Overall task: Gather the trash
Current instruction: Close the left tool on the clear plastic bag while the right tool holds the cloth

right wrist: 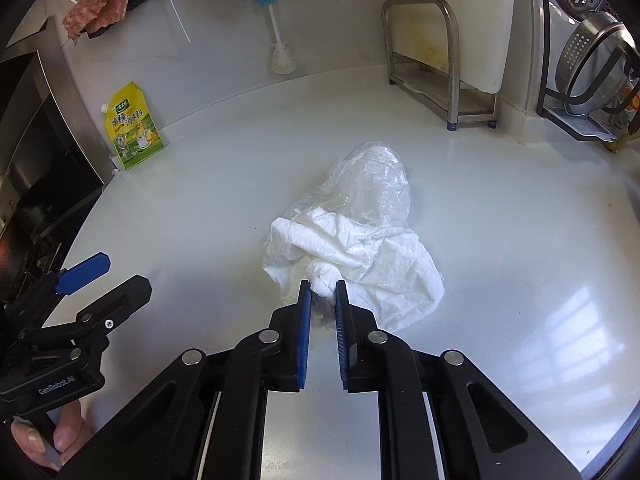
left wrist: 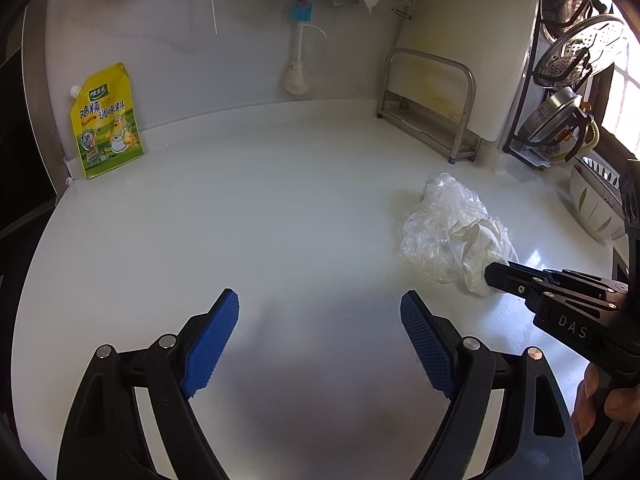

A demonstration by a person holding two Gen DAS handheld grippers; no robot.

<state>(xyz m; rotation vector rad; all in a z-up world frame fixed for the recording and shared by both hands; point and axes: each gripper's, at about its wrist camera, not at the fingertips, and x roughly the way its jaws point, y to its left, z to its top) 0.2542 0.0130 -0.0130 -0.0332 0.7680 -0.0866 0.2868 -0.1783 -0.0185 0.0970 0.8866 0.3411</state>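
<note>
A white countertop (right wrist: 500,240) fills both views. At the centre of the right wrist frame a crumpled clear plastic bag (right wrist: 372,184) lies on it, with a crumpled white paper towel (right wrist: 360,256) touching its near side. The right gripper (right wrist: 323,285) pinches a twisted fold of that towel between its blue pads. The left gripper (left wrist: 320,308), bottom centre of its own frame, stands spread over bare counter. A yellow seasoning pouch (left wrist: 106,122) leans against the wall, upper left.
</note>
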